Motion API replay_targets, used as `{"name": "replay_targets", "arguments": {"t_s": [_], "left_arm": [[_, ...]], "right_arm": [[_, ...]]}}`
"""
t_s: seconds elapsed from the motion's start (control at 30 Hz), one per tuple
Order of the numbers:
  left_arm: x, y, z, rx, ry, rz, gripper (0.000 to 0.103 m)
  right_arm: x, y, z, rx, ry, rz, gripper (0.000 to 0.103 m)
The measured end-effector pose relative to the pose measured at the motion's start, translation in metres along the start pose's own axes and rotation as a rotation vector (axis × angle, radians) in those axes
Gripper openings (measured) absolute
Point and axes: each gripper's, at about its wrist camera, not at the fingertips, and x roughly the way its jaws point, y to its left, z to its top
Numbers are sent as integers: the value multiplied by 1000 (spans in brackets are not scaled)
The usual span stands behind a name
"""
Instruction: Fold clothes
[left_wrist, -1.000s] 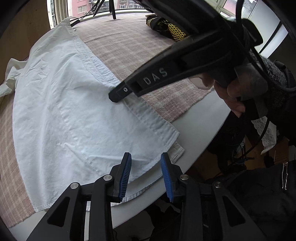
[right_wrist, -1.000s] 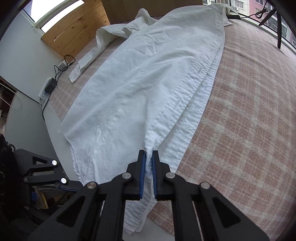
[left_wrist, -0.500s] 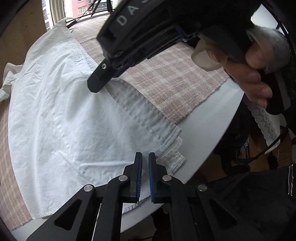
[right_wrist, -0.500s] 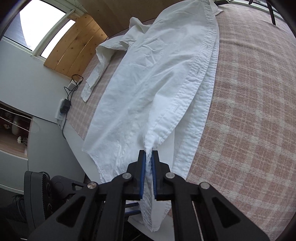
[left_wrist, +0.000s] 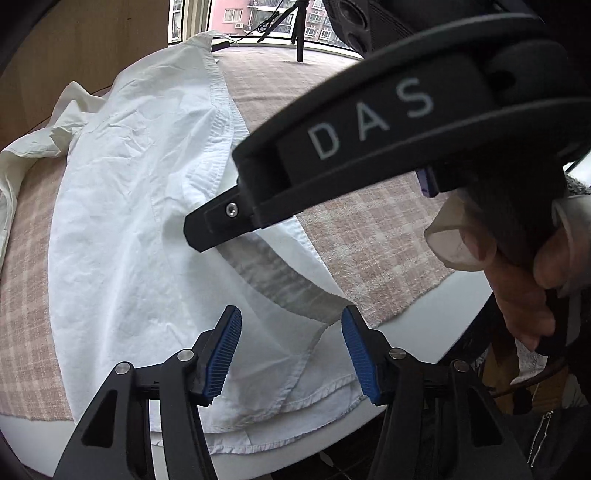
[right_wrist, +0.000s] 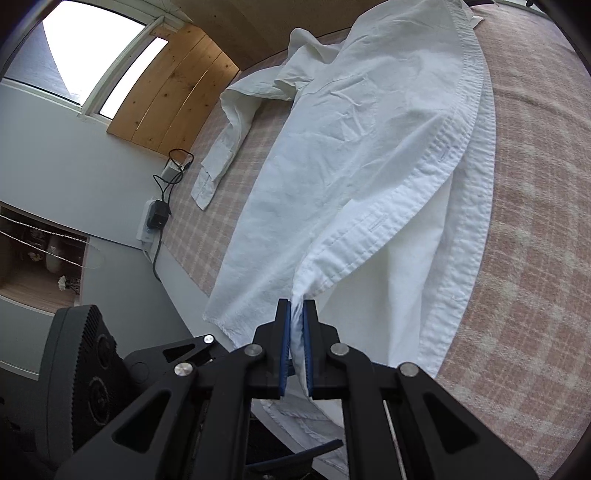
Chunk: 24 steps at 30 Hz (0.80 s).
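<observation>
Right wrist view: my right tongs (right_wrist: 294, 345) pinch one white cotton button-up shirt (right_wrist: 354, 155); my left tongs (left_wrist: 291, 354) are opening, pads clear of the hem.

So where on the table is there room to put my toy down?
The pink checked cloth lies bare beside the white shirt's buttonhole edge. A smaller bare strip of white table shows at the near rim. The shirt's hem corner is crowded: the right gripper pinches it, and the left gripper is opening over it.
</observation>
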Motion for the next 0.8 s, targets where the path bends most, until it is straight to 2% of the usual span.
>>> {"name": "replay_targets", "arguments": {"t_s": [0.03, 0.07, 0.1, 0.13, 0.2, 0.27, 0.33, 0.4, 0.53, 0.6, 0.67, 0.73, 0.8], "left_arm": [[-1, 3, -1, -4, -7, -7, 21], [-2, 8, -2, -15, -14, -15, 4], [-3, 14, -3, -32, -18, -25, 1], [-4, 21, -5, -47, -20, -29, 1], [-7, 33, -8, -67, -22, -11, 1], [-11, 46, -12, -94, -24, 5, 1], [-13, 55, -16, -121, -23, 0, 1], [-14, 60, -19, -134, -18, -5, 1], [-13, 50, -24, -91, 14, 1, 2], [-16, 39, -29, -49, 31, 34, 4], [-27, 27, -32, -11, 27, 66, 8], [-40, 13, -33, 12, -2, 58, 13], [-47, -1, -34, 42, -35, -2, 20]], "right_arm": [[1, -1, 0, 12, 9, 41, 7], [2, -2, 0, 24, 19, 83, 8], [2, -3, 0, 36, 36, 130, 10], [1, -5, -1, 52, 49, 166, 11], [-6, -13, -2, 84, 49, 220, 24], [-24, -27, 0, 96, -21, 225, 27], [-38, -52, 8, 146, -79, 171, 27], [-38, -74, 22, 167, -91, 95, 27], [-11, -103, 55, 174, -52, 28, 27], [3, -110, 71, 162, -39, 0, 27], [12, -116, 85, 153, -36, -3, 26], [15, -122, 97, 148, -42, 11, 27], [17, -126, 107, 147, -53, 27, 27]]}}
